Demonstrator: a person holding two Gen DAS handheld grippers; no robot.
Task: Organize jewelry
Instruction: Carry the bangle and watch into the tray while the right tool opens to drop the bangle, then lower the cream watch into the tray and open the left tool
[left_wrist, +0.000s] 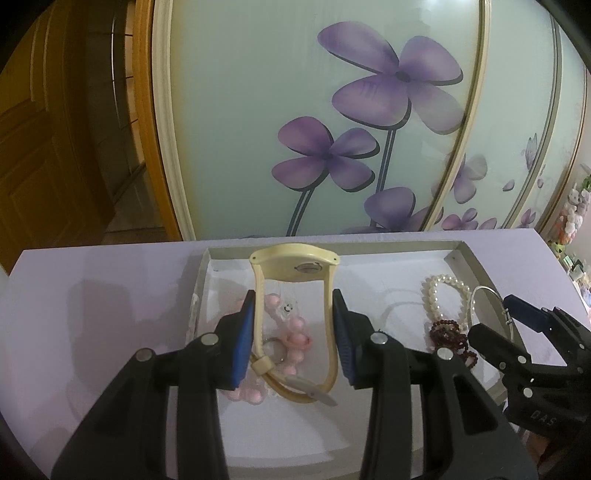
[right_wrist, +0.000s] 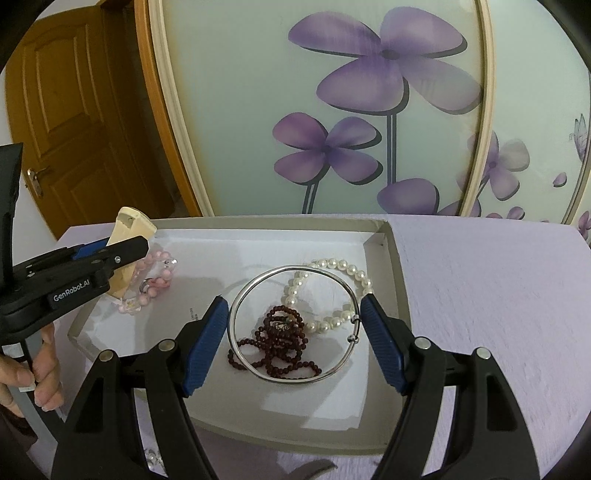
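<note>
Watch (left_wrist: 293, 280) clamped in left hand-held gripper (left_wrist: 293, 332), over tray (left_wrist: 369, 251)

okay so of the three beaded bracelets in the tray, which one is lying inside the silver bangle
The dark red beaded bracelet: its coils lie mostly within the silver bangle. The white pearl bracelet only crosses the bangle's far edge, and the pink bead bracelet lies apart, near the left gripper.

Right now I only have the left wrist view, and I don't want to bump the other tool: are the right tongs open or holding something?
Observer: Open. The right tongs straddle the silver bangle and grip nothing.
Operator: What's inside the bangle?
Observer: The dark red bead string lies mostly inside its ring.
Operator: And the pearls?
Observer: The pearl bracelet crosses the bangle's far side.
</note>
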